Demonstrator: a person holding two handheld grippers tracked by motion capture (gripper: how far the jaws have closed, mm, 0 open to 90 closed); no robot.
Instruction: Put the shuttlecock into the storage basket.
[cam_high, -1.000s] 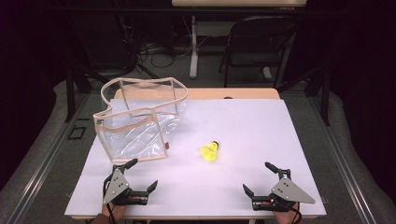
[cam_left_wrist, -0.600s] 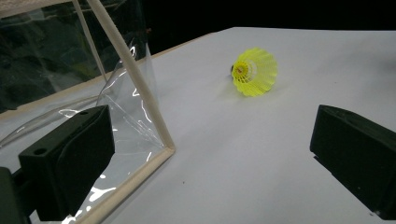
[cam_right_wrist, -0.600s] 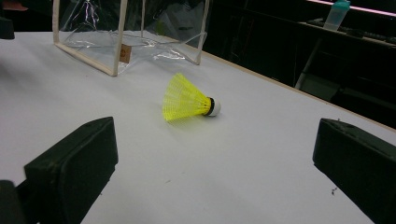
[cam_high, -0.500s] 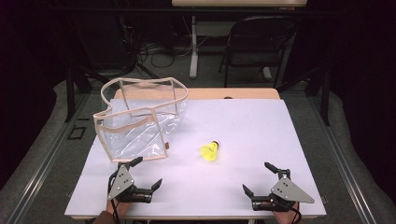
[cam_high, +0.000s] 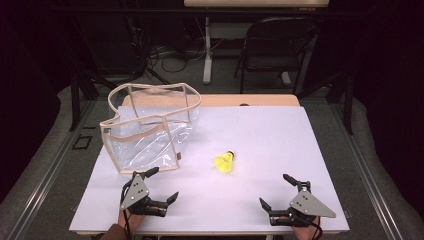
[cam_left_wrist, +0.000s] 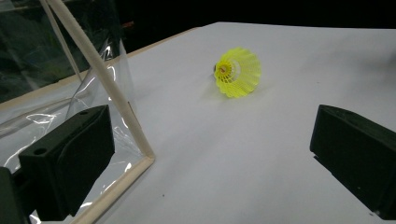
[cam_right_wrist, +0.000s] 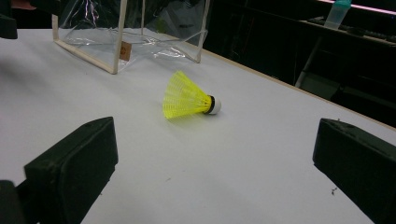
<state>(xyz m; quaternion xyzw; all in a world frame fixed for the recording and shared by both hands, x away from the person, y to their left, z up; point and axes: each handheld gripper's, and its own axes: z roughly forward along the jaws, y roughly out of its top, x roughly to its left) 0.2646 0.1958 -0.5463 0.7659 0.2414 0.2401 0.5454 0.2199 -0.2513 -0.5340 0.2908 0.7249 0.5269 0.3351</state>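
Note:
A yellow shuttlecock (cam_high: 224, 162) lies on its side in the middle of the white table (cam_high: 260, 135); it also appears as the shuttlecock (cam_left_wrist: 237, 72) ahead of my left jaws and the shuttlecock (cam_right_wrist: 187, 101) ahead of my right jaws. A clear plastic bag with beige trim (cam_high: 148, 127) stands open at the back left, its corner (cam_left_wrist: 116, 100) close to my left jaw. My left gripper (cam_high: 162, 185) is open near the front left, just in front of the bag. My right gripper (cam_high: 276, 191) is open at the front right. Both hold nothing.
A wooden board edge (cam_high: 250, 100) runs along the table's far side. Beyond it stand a black chair (cam_high: 272, 45) and cables on the floor. A bottle (cam_right_wrist: 337, 13) stands on a dark shelf far off. Bare tabletop lies between the grippers.
My left gripper has moved forward and a little right, toward the bag's front corner. The right gripper, shuttlecock and bag have stayed put.

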